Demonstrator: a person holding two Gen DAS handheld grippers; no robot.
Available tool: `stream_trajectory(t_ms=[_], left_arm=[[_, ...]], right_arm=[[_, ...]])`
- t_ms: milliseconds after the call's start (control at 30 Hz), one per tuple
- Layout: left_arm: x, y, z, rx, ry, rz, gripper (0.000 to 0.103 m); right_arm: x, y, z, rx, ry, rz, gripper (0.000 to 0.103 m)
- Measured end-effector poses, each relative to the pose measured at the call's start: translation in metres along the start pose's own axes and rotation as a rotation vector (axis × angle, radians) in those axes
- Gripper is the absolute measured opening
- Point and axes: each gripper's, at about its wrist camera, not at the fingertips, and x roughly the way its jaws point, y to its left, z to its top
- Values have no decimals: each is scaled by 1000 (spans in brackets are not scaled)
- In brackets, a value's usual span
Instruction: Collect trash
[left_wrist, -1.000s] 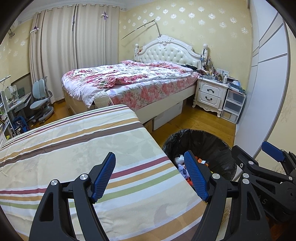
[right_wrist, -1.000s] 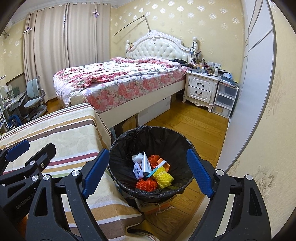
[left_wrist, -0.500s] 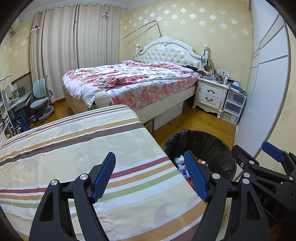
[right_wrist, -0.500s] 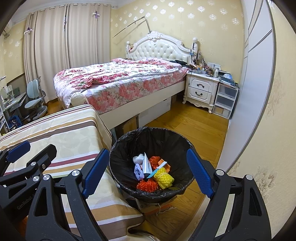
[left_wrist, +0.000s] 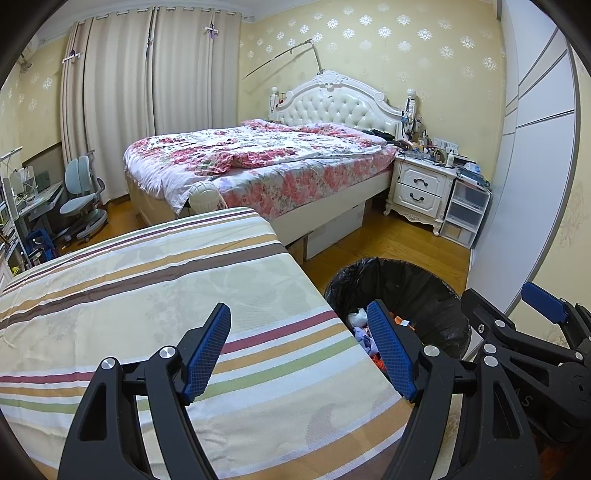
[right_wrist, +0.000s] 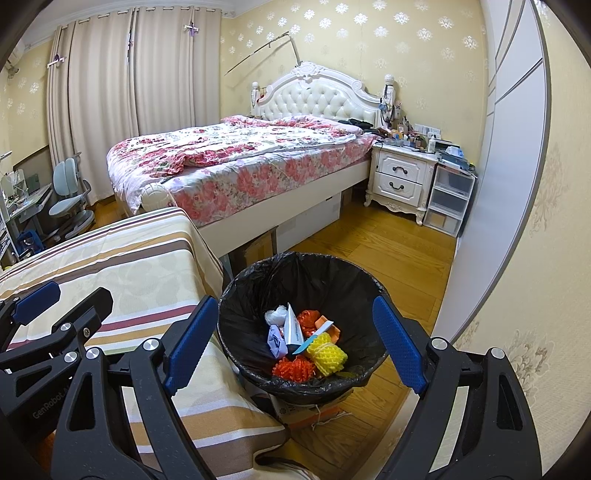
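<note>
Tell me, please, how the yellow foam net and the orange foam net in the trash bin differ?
The yellow foam net is yellow and lies right of the orange foam net, which is orange and nearest the bin's front rim. Both are foam mesh, lying on the black liner.

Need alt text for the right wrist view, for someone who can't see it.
Open, empty right gripper hangs above a black-lined trash bin holding yellow and orange foam nets and paper scraps. Striped bedcover to its left, the left gripper over it.
</note>
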Motion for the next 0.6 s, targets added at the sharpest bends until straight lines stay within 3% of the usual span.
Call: stream_trajectory(t_ms=[600], left_arm=[[-4, -2, -2, -1, -7, -2, 74]], right_arm=[[0, 0, -1, 0, -1, 0, 84]])
